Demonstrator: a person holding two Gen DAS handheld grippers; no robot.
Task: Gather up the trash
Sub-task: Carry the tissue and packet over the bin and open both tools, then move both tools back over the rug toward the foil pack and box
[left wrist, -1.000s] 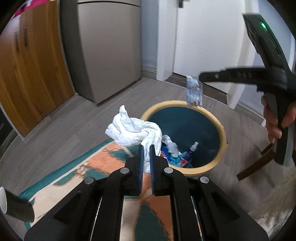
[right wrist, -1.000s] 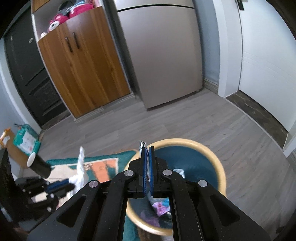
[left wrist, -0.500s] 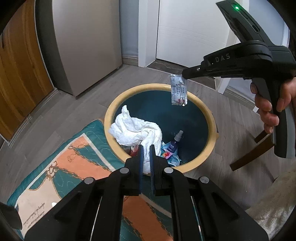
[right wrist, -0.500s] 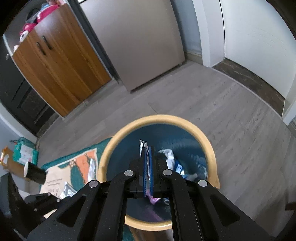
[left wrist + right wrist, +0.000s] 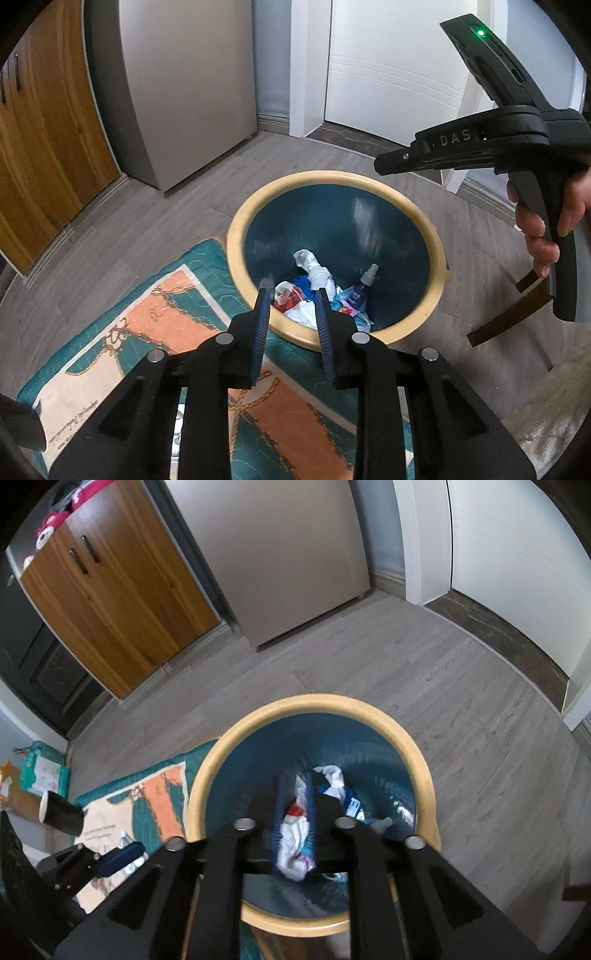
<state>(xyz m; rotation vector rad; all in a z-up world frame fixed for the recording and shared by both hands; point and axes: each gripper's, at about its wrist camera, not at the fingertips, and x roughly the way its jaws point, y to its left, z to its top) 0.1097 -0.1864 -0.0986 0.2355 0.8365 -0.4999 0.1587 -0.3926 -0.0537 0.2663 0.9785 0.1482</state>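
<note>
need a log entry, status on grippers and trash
Left gripper open, empty. Right gripper open, empty. Tissue wad in bin. Nothing blocking.

Left gripper point(image 5: 291, 295): formerly clamped on a crumpled white tissue, now with its fingers spread and nothing between them, poised over the near rim of the bin point(image 5: 436, 236).

White tissue point(image 5: 314, 267): gone from the left gripper's fingers; now lying inside the bin among the other rubbish, beside the small spray bottle point(image 5: 364, 282).

Right gripper point(image 5: 294, 794): formerly pinching a small printed wrapper above the bin, now parted and empty. The wrapper has left it; it cannot be told apart within the rubbish.

Both wrist views: the bin has come to fill more of the picture than a second ago.
</note>
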